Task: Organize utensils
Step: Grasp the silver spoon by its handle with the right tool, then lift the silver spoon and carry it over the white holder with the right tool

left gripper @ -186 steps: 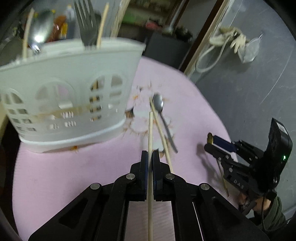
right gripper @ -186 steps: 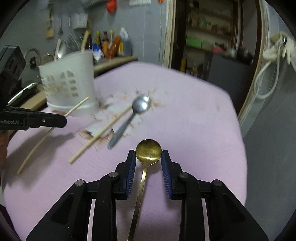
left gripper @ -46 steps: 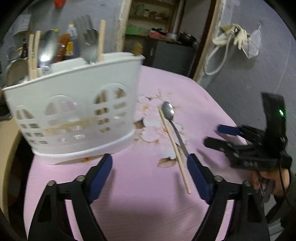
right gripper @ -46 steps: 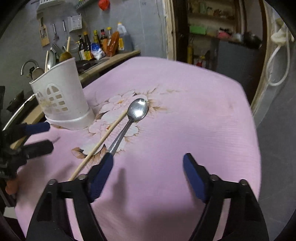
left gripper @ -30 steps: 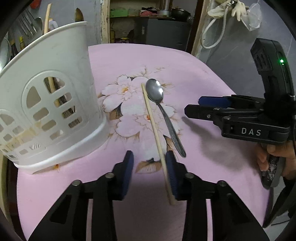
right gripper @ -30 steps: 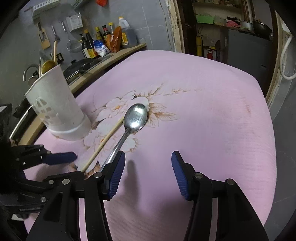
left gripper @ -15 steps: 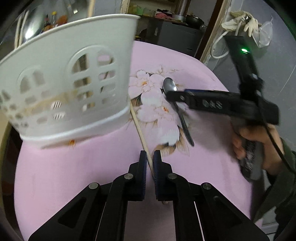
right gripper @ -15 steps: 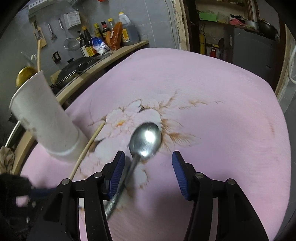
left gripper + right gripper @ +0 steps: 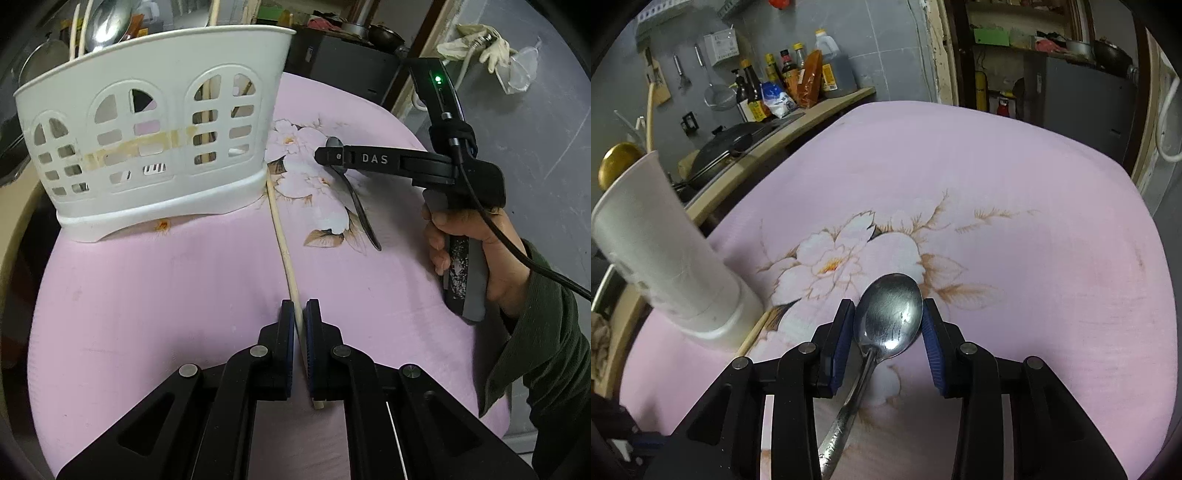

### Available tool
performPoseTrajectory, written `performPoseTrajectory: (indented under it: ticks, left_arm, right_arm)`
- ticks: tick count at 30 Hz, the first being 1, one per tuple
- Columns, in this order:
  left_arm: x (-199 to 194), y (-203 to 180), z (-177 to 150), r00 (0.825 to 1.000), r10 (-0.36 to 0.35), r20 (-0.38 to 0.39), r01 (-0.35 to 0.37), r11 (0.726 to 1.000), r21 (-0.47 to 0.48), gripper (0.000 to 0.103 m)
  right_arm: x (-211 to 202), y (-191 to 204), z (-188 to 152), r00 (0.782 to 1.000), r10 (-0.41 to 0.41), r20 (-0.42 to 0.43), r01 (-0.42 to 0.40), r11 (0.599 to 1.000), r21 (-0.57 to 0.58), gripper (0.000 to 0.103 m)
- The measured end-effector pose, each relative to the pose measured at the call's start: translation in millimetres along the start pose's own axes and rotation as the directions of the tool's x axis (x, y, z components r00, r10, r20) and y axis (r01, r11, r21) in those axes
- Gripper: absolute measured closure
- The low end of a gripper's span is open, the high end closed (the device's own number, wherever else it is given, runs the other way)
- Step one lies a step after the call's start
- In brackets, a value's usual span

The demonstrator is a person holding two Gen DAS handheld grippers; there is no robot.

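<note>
Chopstick (image 9: 282,240) in left claw (image 9: 300,325), unseen from right wrist.

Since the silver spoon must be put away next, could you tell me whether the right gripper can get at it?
Probably yes: the right gripper is closing around the spoon's bowl on the pink tablecloth, with nothing in between.

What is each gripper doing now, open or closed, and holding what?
Left gripper: shut on the wooden chopstick.
Right gripper: jaws closing around the steel spoon bowl, not yet clamped.
</note>
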State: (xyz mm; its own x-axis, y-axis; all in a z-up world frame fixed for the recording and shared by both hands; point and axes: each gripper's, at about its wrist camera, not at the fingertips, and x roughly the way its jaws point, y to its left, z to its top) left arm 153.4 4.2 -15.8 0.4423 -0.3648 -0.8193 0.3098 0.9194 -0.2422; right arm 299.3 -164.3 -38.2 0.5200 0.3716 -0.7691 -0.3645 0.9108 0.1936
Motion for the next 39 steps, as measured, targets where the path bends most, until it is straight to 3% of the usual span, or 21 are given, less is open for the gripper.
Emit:
performPoseTrajectory:
  ticks: [7, 14, 19, 23, 26, 29, 34, 39]
  left_arm:
    - [23, -5, 32, 0.999, 0.01, -0.033, -0.009, 1.0, 0.013, 0.091]
    - [46, 10, 71, 0.997, -0.003, -0.079, -0.001, 0.999, -0.039, 0.089]
    - [56, 21, 82, 0.996, -0.025, -0.091, 0.014, 0.992, -0.122, 0.089]
    - [55, 17, 80, 0.997, 0.003, -0.076, -0.011, 0.995, -0.102, 0.091]
    - [52, 7, 76, 0.997, 0.045, -0.062, -0.05, 0.995, -0.09, 0.099]
    - [46, 5, 66, 0.999, 0.032, -0.037, -0.036, 0.993, -0.111, 0.101]
    - [23, -5, 42, 0.997, -0.018, 0.077, 0.025, 0.996, -0.088, 0.101]
    - [-11, -17, 24, 0.967, -0.04, 0.251, 0.057, 0.997, -0.058, 0.101]
  right_arm:
    - [-11, 2, -14, 0.998, 0.061, -0.004, -0.061, 0.998, -0.004, 0.069]
    - [-9, -4, -14, 0.994, 0.105, -0.009, -0.105, 0.994, 0.031, 0.068]
    - [-9, -1, -13, 0.996, 0.091, -0.012, -0.091, 0.996, 0.015, 0.065]
    - [-6, 5, -11, 0.998, 0.054, -0.013, -0.054, 0.998, 0.009, 0.065]
    - [-2, 19, -11, 1.0, -0.025, -0.015, 0.025, 0.999, -0.044, 0.065]
    - [-3, 26, -12, 0.998, -0.066, -0.009, 0.065, 0.994, -0.083, 0.07]
    - [-25, 11, -18, 0.997, 0.002, 0.076, -0.001, 1.0, -0.007, 0.071]
    - [-66, 18, -26, 0.972, 0.023, 0.234, -0.017, 0.999, -0.03, 0.071]
